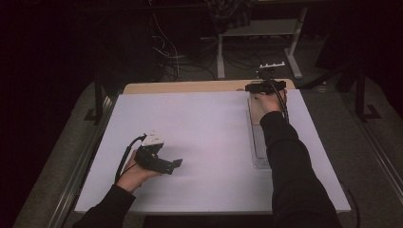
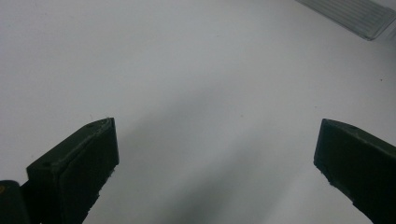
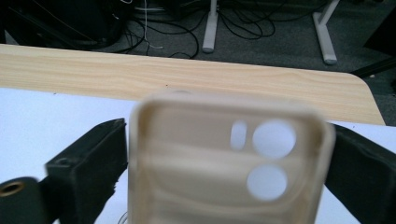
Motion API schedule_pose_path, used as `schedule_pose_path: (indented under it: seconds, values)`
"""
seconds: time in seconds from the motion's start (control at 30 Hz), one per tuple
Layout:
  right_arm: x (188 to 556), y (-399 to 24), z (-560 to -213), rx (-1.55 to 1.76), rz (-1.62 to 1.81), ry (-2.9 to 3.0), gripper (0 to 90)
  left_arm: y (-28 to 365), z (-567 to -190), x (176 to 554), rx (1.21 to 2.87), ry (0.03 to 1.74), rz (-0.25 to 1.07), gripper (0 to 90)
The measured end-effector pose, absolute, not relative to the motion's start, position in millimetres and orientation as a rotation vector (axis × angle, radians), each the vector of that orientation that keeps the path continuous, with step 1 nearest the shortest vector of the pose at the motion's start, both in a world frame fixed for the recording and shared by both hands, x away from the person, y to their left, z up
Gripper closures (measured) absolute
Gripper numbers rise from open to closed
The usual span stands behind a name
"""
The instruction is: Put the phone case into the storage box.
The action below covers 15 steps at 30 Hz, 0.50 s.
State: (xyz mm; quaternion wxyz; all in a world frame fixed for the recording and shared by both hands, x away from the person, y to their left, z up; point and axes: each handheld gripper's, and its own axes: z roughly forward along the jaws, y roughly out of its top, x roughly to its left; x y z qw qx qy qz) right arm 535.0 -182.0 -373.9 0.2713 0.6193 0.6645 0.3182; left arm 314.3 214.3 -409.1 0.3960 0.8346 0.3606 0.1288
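Observation:
A beige phone case (image 3: pixel 196 163) with round camera holes stands between the two black jaws of my right gripper (image 3: pixel 229 135), which press on its two sides. From the high view, that right gripper (image 1: pixel 264 87) is at the far right of the white sheet, and the beige case (image 1: pixel 254 113) shows beside the hand. My left gripper (image 1: pixel 176 164) rests near the front left of the sheet, held by the left hand. In the left gripper view its jaws (image 2: pixel 215 140) stand wide apart over bare white sheet with nothing between them.
A clear ribbed plastic tray (image 1: pixel 260 145) lies lengthwise on the right side of the white sheet (image 1: pixel 199 137), partly under the right forearm; its corner (image 2: pixel 350 14) shows in the left gripper view. A wooden table edge (image 3: pixel 187 74) runs behind the sheet. Cables and desk legs lie on the floor beyond.

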Motion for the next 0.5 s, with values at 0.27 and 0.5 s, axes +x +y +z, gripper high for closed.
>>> schedule_pose_path:
  seconds: [0.27,0.5]
  values:
    - [532.4,-183.8,-370.7,1.664,0.87,1.806,1.2,213.5,-408.2,314.0,2.114,0.916,0.328,0.0]
    - [527.0,-184.4,-364.2,1.645,0.881,1.825,0.6,213.5,-408.7,313.1,2.111,0.927,0.327,0.0]
